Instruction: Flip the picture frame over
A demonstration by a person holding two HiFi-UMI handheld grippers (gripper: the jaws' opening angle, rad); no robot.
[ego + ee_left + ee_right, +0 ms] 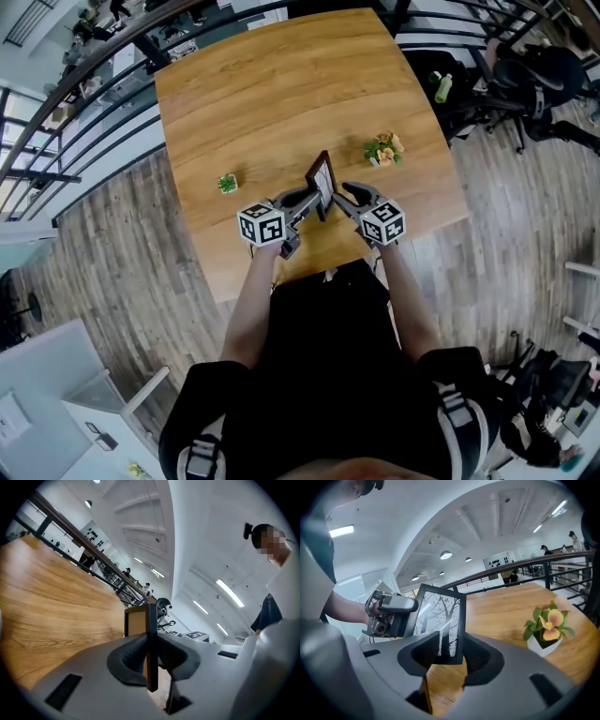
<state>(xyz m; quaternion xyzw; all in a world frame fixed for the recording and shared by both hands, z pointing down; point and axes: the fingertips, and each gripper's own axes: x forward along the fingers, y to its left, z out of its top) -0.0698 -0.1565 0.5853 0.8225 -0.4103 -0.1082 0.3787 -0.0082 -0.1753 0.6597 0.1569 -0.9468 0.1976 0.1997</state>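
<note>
Left tool (307, 201) clamping picture frame (322, 176), right tool (341, 195) loose around it — flower pot (383, 150), small plant (227, 183) alongside

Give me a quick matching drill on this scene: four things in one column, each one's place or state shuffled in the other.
Things:
1. picture frame
2. orange-flowered plant
3. small green plant
4. left claw

Places or states:
A. on the table, on its left half in the head view
B. clamped on the frame's edge
C. standing on edge, not lying flat
D. on the table, on its right half in the head view

Pairs: 1-C, 2-D, 3-A, 4-B
</note>
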